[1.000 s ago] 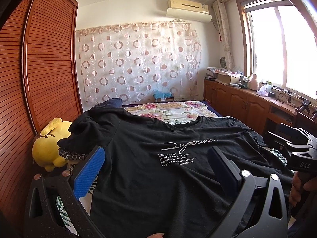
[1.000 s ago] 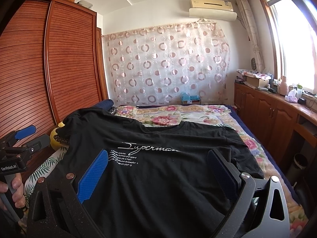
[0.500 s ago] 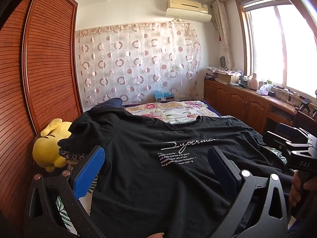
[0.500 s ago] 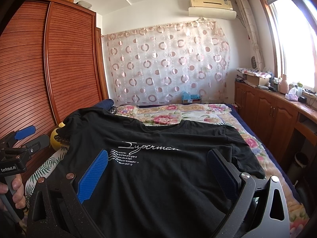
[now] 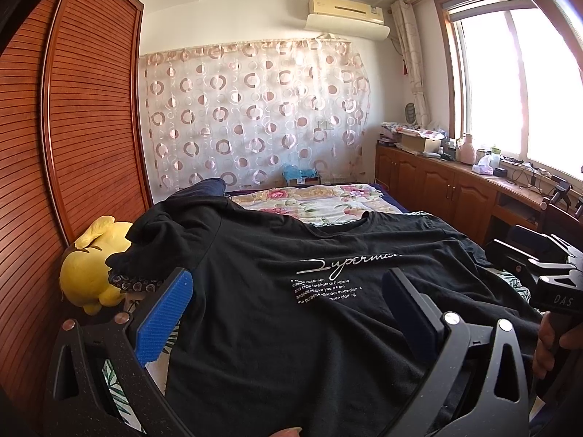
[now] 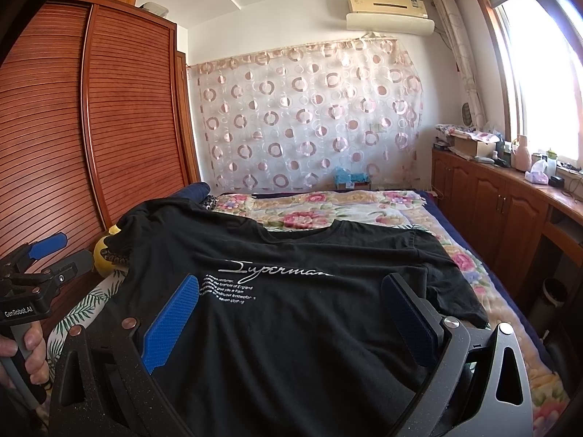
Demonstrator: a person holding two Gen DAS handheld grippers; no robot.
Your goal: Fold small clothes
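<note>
A yellow plush toy (image 5: 93,266) sits at about nine o'clock in the left wrist view, wedged between the slatted wooden wardrobe (image 5: 73,120) and the bed (image 6: 328,207), and the shirt's near sleeve drapes over its top. A dark blue pillow (image 5: 206,187) lies beyond it at eleven o'clock, touching the shirt's shoulder. Toward one o'clock a circle-patterned curtain (image 5: 255,109) covers the far wall under an air conditioner (image 5: 346,11), and at three o'clock a wooden cabinet counter (image 6: 510,189) crowded with bottles and boxes runs beneath the window (image 5: 528,83). The black T-shirt (image 6: 291,309) is spread front-up across the near end of the bed, its collar pointing to twelve o'clock, over a floral quilt (image 6: 309,211) and a leaf-print sheet (image 6: 83,306). White script lettering and small lines of text cross its chest; the cloth is mostly flat with soft creases, its left sleeve bunched up. The left gripper (image 5: 288,302) hangs above the shirt with its fingers spread wide and nothing between them; the right gripper (image 6: 291,302) is likewise released above the chest print. Each gripper's handle is held by a hand, the right one (image 5: 550,342) at four o'clock in the left view.
</note>
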